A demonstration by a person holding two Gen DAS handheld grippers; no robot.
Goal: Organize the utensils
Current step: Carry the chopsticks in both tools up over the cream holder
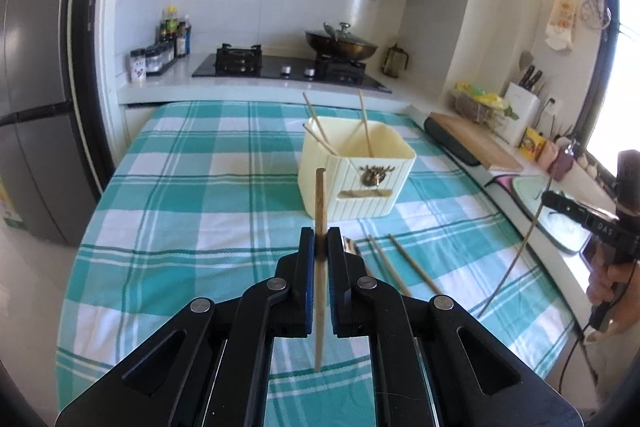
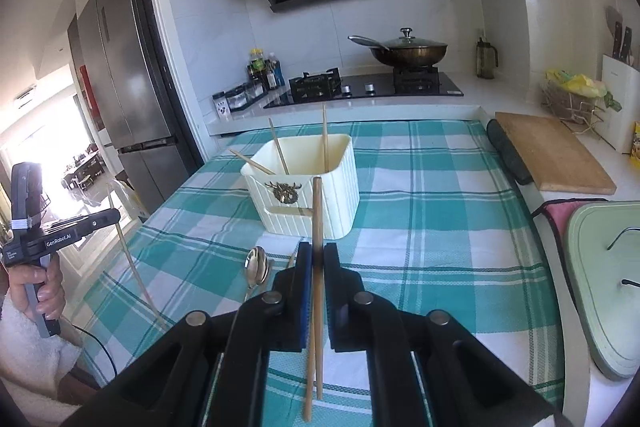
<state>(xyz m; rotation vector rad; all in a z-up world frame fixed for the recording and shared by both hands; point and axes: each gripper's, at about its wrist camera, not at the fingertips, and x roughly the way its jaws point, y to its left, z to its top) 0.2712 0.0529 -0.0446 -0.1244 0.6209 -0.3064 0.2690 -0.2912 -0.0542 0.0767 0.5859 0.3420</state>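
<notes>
Chopsticks are being gripped by both tools above the checked tablecloth (image 1: 192, 195). Nearest the left wrist camera, the left gripper (image 1: 320, 247) is pinching a single wooden chopstick (image 1: 320, 211) between its closed jaws, the stick standing roughly upright and running down past the fingers toward the camera. In the right wrist view, the right gripper (image 2: 316, 259) is clamping one upright chopstick (image 2: 317, 211) the same way, with a second stick (image 2: 309, 379) showing beside it below the jaws; whether that one is also being held I cannot tell. Just beyond the left gripper, two loose chopsticks (image 1: 404, 263) are lying on the cloth to its right, and a metal spoon (image 2: 257, 265) is lying near the right gripper, on its left. Farther on, a cream-coloured ribbed holder (image 1: 356, 183) is standing on the cloth, with three chopsticks (image 1: 364, 123) leaning inside it. To the far right, a wooden cutting board (image 2: 556, 159) is resting on the counter. At the back, a lidded wok (image 2: 408, 51) is sitting on the black gas stove (image 1: 288, 69), with sauce bottles (image 1: 174, 31) standing to its left.
</notes>
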